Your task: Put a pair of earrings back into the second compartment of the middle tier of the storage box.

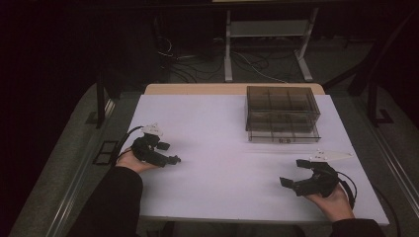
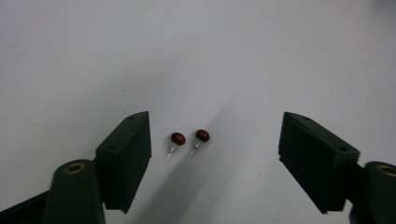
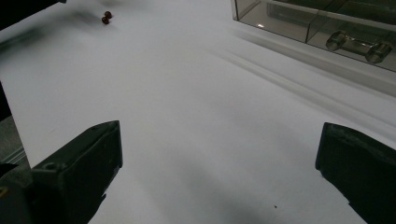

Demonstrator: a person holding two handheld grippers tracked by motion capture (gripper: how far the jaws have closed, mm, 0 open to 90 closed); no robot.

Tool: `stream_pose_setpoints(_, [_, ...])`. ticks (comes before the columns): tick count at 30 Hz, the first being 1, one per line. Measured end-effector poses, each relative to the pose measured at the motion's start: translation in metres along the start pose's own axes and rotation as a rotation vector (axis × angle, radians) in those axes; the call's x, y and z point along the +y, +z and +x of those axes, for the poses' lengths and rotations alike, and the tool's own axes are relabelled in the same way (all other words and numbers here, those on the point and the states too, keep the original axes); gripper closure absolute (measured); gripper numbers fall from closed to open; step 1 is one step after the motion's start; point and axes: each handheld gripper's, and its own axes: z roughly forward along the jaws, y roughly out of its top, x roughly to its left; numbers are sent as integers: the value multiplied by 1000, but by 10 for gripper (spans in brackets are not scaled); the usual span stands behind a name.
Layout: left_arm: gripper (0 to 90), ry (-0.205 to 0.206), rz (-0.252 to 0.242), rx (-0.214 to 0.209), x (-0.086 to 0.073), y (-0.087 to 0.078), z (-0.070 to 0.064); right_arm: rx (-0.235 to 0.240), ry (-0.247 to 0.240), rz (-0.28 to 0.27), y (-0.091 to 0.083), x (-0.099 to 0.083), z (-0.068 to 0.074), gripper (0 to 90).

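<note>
Dark-red stud earrings (image 2: 190, 138), pair lying side by side on white worktop (image 2: 196, 56), between wide-open jaws of left gripper (image 2: 215, 154). Right gripper (image 3: 219, 172) also open, empty. Risk: tiny round heads may roll or skid aside when jaws close unevenly.

Two red studs (image 3: 106, 17): tiny and blurred, upper left of right gripper view; pins not resolvable there. Storage box (image 3: 322, 23): cut off by top and right edges. Its contents (image 1: 281, 111), high view: too dark to tell. Right tool (image 3: 219, 172): bottom edge crops it.
</note>
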Motion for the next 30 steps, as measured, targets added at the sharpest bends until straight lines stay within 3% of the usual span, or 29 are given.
stream_pose_setpoints(12, [472, 52, 50, 29, -1, 19, 9, 1, -3, 9, 1, 0, 1, 1])
stream_pose_setpoints(20, [603, 63, 68, 36, -2, 27, 14, 0, -10, 13, 2, 0, 1, 1])
stream_pose_setpoints(30, [701, 63, 86, 47, -3, 35, 16, 1, -13, 14, 2, 0, 1, 1])
